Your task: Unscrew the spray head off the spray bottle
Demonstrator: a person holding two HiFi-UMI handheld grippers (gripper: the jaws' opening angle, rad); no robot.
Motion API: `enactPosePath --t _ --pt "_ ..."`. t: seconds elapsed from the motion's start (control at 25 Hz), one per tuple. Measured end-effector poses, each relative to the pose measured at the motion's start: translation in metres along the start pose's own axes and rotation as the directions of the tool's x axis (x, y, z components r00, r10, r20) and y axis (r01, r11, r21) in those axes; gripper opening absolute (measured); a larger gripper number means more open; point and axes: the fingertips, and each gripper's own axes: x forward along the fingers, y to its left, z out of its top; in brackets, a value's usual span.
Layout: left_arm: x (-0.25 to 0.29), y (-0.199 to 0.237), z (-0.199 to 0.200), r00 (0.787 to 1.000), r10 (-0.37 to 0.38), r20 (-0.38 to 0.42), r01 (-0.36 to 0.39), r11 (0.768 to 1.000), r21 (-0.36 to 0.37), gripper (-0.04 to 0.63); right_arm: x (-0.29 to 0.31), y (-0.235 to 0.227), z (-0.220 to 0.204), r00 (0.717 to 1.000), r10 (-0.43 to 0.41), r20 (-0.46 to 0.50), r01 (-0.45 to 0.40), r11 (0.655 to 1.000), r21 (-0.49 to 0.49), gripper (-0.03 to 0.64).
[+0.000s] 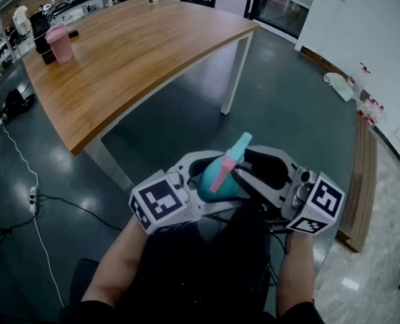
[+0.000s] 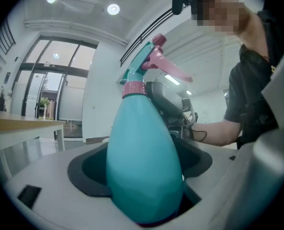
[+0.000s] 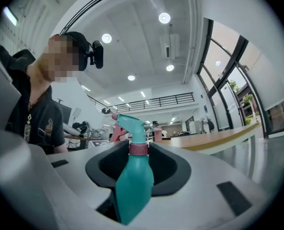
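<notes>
A teal spray bottle (image 1: 210, 186) with a teal spray head (image 1: 239, 146) and a pink trigger is held upright in front of the person's body, between both grippers. My left gripper (image 1: 194, 184) is shut on its wide lower body (image 2: 143, 166), which fills the left gripper view. The right gripper (image 1: 253, 179) comes from the other side. In its own view the bottle (image 3: 134, 182) stands between its jaws, with the pink collar (image 3: 138, 149) at their far edge. It looks shut on the bottle below the collar, though the pads are hidden.
A long wooden table (image 1: 132, 52) on white legs stands ahead, with a pink cup (image 1: 59, 44) at its far left. A cable and power strip (image 1: 32, 196) lie on the dark floor at left. A wooden bench (image 1: 362, 174) runs along the right.
</notes>
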Motion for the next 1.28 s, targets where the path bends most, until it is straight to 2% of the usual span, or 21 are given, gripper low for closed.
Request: enactPosePath --t 0.12,0.24,0.44,0.56,0.64,0.84,1.28 --pt "0.0 0.016 -0.004 0.994 0.104 -0.017 -0.104 0.995 -0.009 0.41 0.001 -0.009 -0.002 0.995 -0.097 -0.012 0.097 0.995 -0.018 0.14" --pt "-0.001 0.033 -0.009 0.977 0.211 -0.038 -0.212 0.977 -0.014 0.41 -0.001 -0.017 0.002 0.986 -0.165 0.013 0.165 0.986 -0.006 0.141" --pt "-0.006 0.059 -0.018 0.927 0.368 -0.075 -0.37 0.929 -0.027 0.41 -0.001 -0.015 0.012 0.968 -0.242 0.06 0.24 0.97 0.048 0.14" --pt "-0.01 0.069 -0.023 0.898 0.431 -0.093 -0.435 0.899 -0.036 0.41 0.013 -0.006 0.009 0.965 -0.26 0.029 0.258 0.965 0.054 0.141" --pt "-0.01 0.07 -0.025 0.889 0.448 -0.095 -0.453 0.89 -0.042 0.41 0.022 -0.002 0.003 0.963 -0.27 -0.002 0.27 0.962 0.043 0.14" --pt "-0.007 0.066 -0.025 0.888 0.449 -0.096 -0.454 0.89 -0.037 0.41 0.028 -0.001 -0.001 0.956 -0.291 -0.043 0.292 0.956 0.005 0.126" --pt "-0.007 0.059 -0.018 0.919 0.392 -0.046 -0.394 0.918 -0.038 0.41 0.016 0.004 0.002 0.963 -0.26 -0.068 0.258 0.965 -0.041 0.086"
